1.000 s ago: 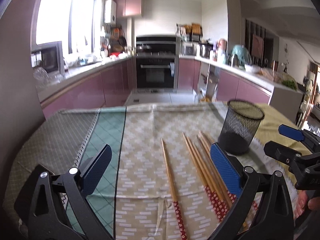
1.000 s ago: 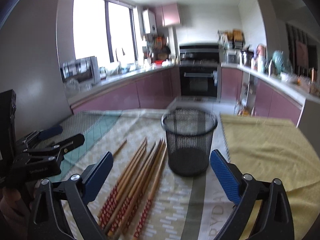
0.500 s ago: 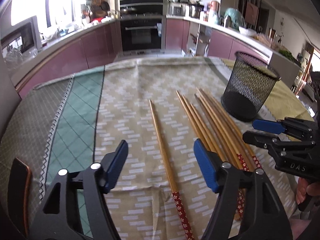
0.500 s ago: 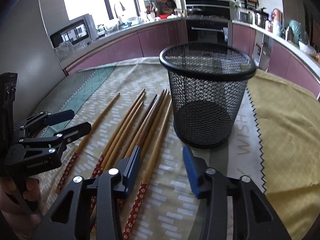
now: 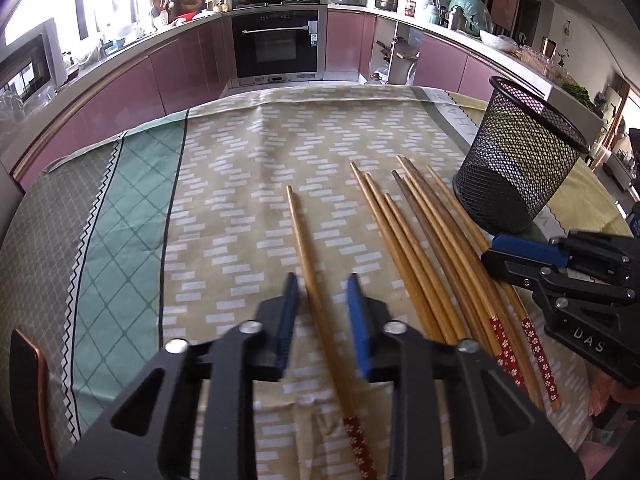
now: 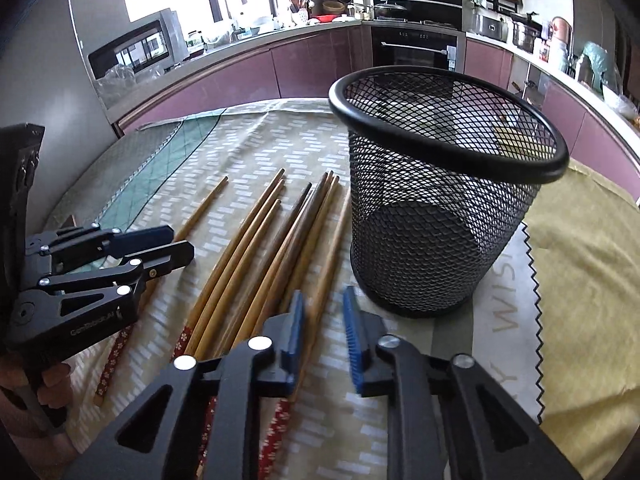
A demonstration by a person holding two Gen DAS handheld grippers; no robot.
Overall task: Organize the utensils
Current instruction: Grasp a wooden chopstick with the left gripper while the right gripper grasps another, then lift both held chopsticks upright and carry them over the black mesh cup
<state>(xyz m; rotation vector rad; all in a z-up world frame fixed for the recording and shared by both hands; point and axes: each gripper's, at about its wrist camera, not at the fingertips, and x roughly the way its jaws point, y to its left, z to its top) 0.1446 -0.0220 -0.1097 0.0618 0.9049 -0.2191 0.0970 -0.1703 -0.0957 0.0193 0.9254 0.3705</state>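
Several wooden chopsticks with red patterned ends [image 5: 424, 248] [image 6: 272, 256] lie side by side on the patterned cloth, and a single chopstick [image 5: 308, 256] [image 6: 200, 212] lies apart to their left. An empty black mesh cup [image 5: 516, 164] [image 6: 436, 200] stands upright to their right. My left gripper [image 5: 320, 312] [image 6: 176, 240] is low over the cloth, its narrowly open jaws astride the single chopstick. My right gripper [image 6: 322, 328] [image 5: 492, 248] is narrowly open over the rightmost chopstick of the bundle, just in front of the cup.
The cloth [image 5: 240, 184] covers a round table, with a yellow cloth [image 6: 580, 280] on its right part. A chair back [image 5: 28, 376] shows at the left table edge. Kitchen counters and an oven [image 5: 276, 44] stand beyond.
Both grippers have dropped toward the cloth and narrowed their jaws. The left now straddles the single chopstick; the right has come down over the bundle's right edge.
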